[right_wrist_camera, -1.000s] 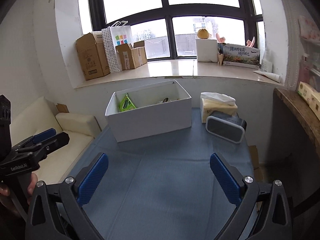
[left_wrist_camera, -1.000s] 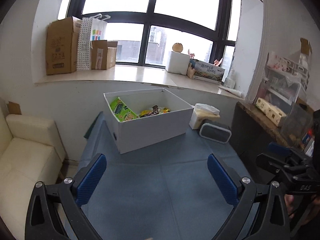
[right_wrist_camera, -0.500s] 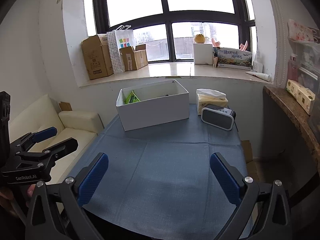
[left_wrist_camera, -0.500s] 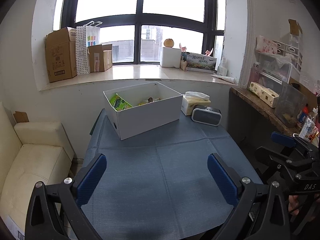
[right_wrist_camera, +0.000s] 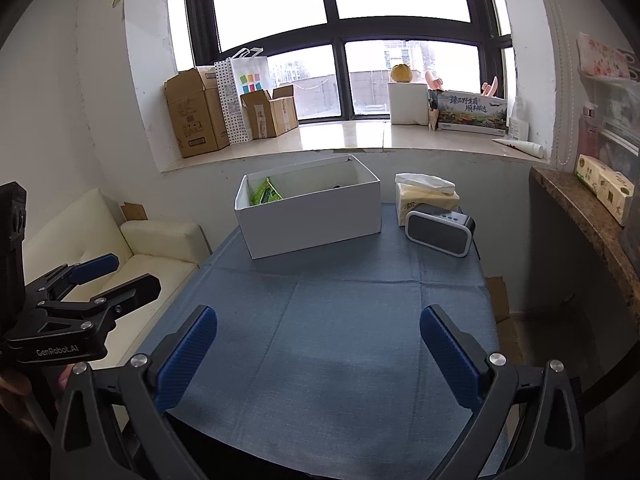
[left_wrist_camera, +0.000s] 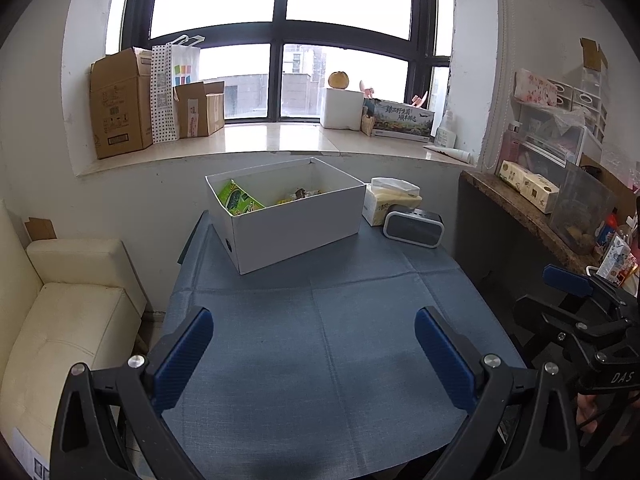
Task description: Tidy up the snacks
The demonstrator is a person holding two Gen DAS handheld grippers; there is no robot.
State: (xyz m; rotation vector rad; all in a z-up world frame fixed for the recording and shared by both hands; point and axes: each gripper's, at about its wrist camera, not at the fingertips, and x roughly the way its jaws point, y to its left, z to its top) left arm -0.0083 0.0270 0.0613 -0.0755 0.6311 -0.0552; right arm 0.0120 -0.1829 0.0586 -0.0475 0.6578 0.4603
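The left tool (left_wrist_camera: 312, 354) is held level with its blue-padded fingers (left_wrist_camera: 182, 356) spread wide and nothing between them. The right tool (right_wrist_camera: 318, 354) is held likewise, its fingers (right_wrist_camera: 450, 356) parted and empty. Both are kept side by side, apart.

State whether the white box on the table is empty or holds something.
Not empty. The open-topped white box holds a green packet and smaller snacks.

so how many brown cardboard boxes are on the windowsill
2: a tall brown cardboard box at the sill's left end, and a shorter open brown cardboard box to its right, past the dotted paper bag. Others may be hidden.
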